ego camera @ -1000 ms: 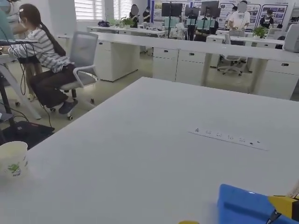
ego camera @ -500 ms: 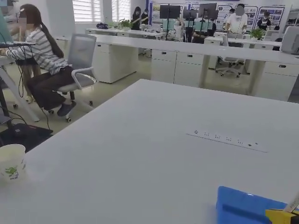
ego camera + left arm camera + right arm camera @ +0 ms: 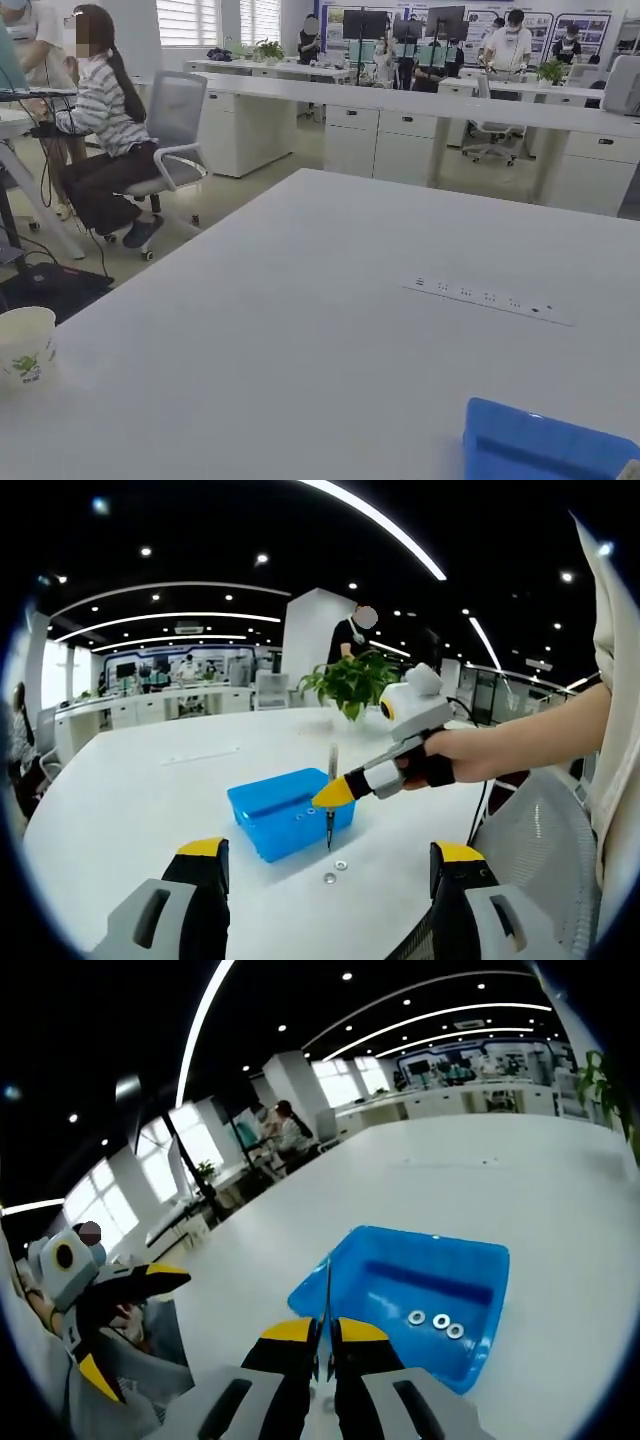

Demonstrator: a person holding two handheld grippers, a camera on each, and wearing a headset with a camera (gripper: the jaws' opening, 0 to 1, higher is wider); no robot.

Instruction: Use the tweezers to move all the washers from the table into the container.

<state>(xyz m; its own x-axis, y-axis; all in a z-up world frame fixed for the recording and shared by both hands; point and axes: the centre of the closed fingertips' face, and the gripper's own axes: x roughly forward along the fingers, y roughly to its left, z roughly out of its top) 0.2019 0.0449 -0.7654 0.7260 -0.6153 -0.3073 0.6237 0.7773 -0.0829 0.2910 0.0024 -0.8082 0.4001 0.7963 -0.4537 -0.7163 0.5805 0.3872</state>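
The right gripper [image 3: 335,793] has its jaws clamped on the tweezers [image 3: 331,815], tips poised above two washers [image 3: 342,864] on the surface [image 3: 150,800] beside the blue container [image 3: 270,810]. The left gripper [image 3: 330,850] has its jaws wide and empty. Next probably comes a fine pinch on one washer.

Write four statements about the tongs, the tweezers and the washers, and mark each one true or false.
1. The right tongs are shut on the tweezers. True.
2. The blue container holds nothing. False: three washers lie in it.
3. Two washers lie on the table, close to the container. True.
4. The left tongs grip a washer. False: their jaws stand wide apart with nothing between them.
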